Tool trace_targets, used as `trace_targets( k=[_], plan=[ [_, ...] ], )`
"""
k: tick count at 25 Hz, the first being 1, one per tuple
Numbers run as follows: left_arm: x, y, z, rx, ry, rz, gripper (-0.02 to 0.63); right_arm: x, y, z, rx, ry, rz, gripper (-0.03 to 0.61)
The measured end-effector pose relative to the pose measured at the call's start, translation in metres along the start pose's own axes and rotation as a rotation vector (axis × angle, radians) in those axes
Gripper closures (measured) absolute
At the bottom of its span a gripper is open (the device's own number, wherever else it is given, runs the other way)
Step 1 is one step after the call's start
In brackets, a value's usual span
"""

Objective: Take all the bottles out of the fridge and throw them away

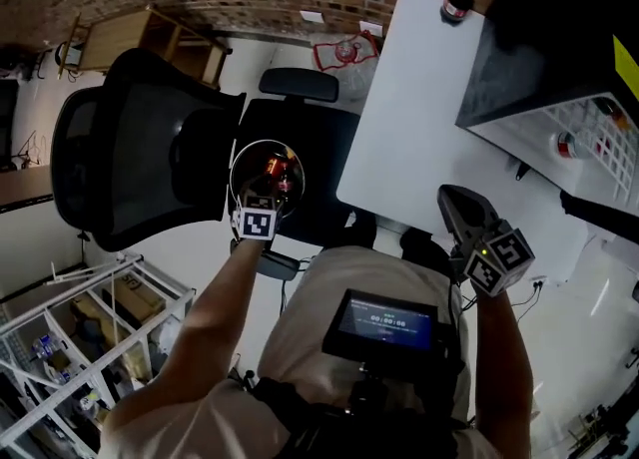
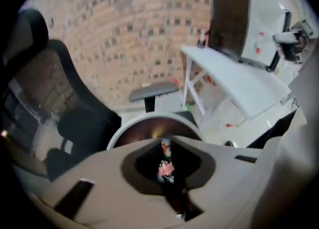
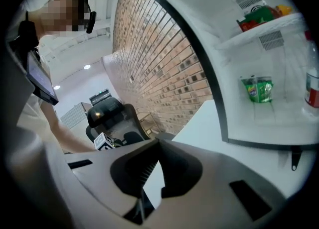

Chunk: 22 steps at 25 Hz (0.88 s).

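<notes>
Two grippers, both narrow-fingered. Left gripper [image 1: 262,204] hangs over the round white-rimmed bin [image 1: 237,163] and points steeply down. Its jaws are drawn to a thin slit with nothing between the pads. Through that slit, discarded bottles [image 2: 165,166] lie on the bin's dark bottom. Right gripper [image 1: 455,204] sits at the near corner of the white table [image 1: 419,98], jaws fully together, empty.

Room: the bin stands close against the black office chair [image 1: 140,158], with the table's edge just to its right. A tight pocket. Table top mostly bare. One dark bottle with red label [image 1: 457,0] stands upright at the far corner, beside the open fridge [image 1: 544,68]. Pale open floor lies right of the right gripper, under the fridge door. White wire rack [image 1: 90,347] sits low at left, well apart from the bin.

Hard to read: the count of bottles in the bin, which show only as red glints. In the right gripper view, a red-labelled bottle [image 3: 312,81] on the door shelf is cut off by the frame edge, with a green packet [image 3: 257,89] near it. The head view shows little of the fridge interior.
</notes>
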<state>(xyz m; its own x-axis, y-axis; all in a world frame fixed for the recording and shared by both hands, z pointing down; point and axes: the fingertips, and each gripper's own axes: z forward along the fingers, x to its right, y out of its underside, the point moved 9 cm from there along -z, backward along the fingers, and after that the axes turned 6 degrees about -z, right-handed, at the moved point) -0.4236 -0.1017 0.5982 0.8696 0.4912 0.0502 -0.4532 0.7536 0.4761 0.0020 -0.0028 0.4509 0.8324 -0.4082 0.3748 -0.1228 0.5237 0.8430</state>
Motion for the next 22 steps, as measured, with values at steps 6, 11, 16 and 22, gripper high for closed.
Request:
trace_targets(
  k=[6, 11, 16, 22],
  plan=[
    [0.031, -0.036, -0.044, 0.166, 0.056, -0.017, 0.612, 0.017, -0.002, -0.033, 0.089, 0.040, -0.007, 0.578],
    [0.088, -0.094, -0.086, 0.340, 0.236, -0.010, 0.612, 0.030, -0.011, -0.064, 0.144, 0.074, -0.034, 0.578],
    [0.167, -0.150, -0.103, 0.447, 0.431, 0.109, 0.612, 0.047, -0.009, -0.104, 0.198, 0.120, -0.026, 0.578],
    [0.256, -0.198, -0.111, 0.494, 0.635, 0.203, 0.613, 0.062, -0.009, -0.156, 0.284, 0.203, -0.012, 0.578]
  ],
)
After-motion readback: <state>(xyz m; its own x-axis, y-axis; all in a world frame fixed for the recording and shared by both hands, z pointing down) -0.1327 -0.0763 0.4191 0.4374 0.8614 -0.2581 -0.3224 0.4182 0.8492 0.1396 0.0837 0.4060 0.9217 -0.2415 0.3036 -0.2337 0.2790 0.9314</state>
